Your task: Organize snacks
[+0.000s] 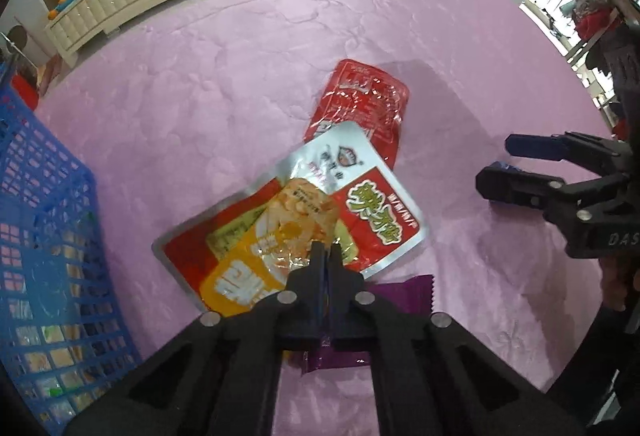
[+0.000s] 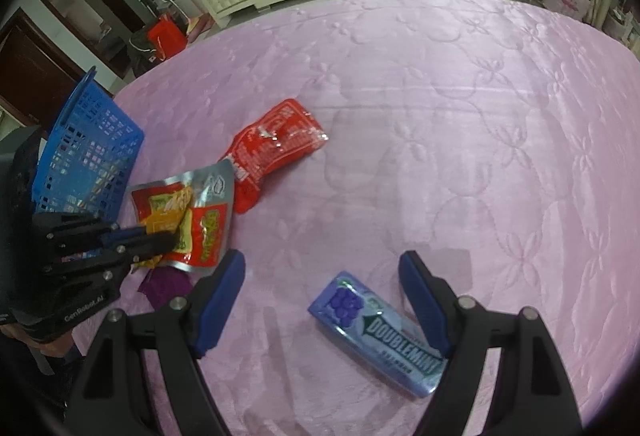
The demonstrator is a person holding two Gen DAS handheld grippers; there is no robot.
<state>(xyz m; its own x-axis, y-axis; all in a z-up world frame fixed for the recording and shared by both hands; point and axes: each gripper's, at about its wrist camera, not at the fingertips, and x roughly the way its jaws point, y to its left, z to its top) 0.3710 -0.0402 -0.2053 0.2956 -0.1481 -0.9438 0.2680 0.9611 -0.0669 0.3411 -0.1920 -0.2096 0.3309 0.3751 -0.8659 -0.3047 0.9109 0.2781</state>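
My left tongs (image 1: 326, 250) are pressed together on the near edge of the small orange packet (image 1: 280, 236), a clear-fronted snack sachet that lies on top of the silver and red pouch (image 1: 352, 196). I judge it light and limp: thin film that will sag from the pinch and swing, with a glossy face that could slip. The sealed edge is the place to hold it, flat and firmer than the filled middle, and that is about where the pads sit now.

Taking that orange packet as my mark, the silver and red pouch is directly beneath it and spreads out beyond it. The red packet (image 1: 360, 104) lies farther out, its near end tucked just under the pouch. A purple wrapper (image 1: 416, 288) pokes out close beside the packet, partly hidden under my left tongs. The blue basket (image 1: 52, 236) stands to its left, near, with some packets already inside; I take it as the place these go.

Well off to the packet's right, my right tongs (image 2: 322, 276) are spread wide, pinching nothing, with the blue gum box (image 2: 376, 332) lying on the pink quilted cover (image 2: 440, 116) between the pads. That box looks stiff and smooth; its long sides suit a grip best.
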